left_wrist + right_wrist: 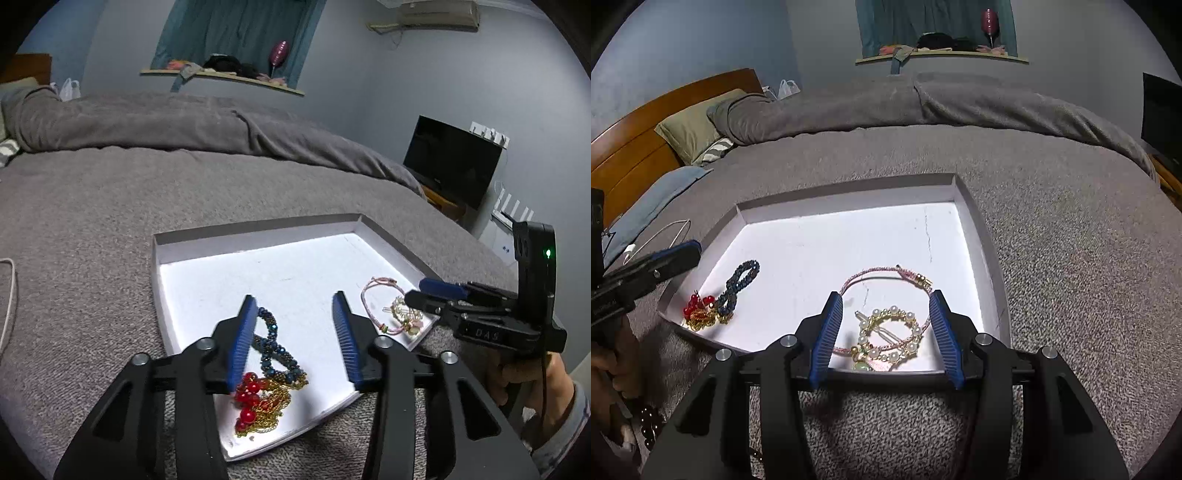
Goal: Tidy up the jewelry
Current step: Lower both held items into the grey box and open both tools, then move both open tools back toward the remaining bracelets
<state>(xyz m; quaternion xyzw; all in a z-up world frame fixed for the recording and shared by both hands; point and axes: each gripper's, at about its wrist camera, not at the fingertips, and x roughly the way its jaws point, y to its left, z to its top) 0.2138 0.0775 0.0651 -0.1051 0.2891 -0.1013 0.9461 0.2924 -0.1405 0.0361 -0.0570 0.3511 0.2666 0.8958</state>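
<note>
Right hand-held gripper (pixel 886 332) agape, pearl bracelet (pixel 890 332) directly between fingers; left hand-held gripper (pixel 295 332) agape (over blue beads (pixel 273 343)).

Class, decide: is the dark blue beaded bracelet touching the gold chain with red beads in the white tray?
Touching. In the left wrist view, the dark blue beaded bracelet's lower loop lies directly on the gold chain with red beads, with no gap.

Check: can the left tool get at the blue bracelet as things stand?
Probably yes. The left tool is open right over the blue bracelet, nothing covering it. One catch: the bracelet's near end lies tangled with the gold chain, which may come along.
</note>
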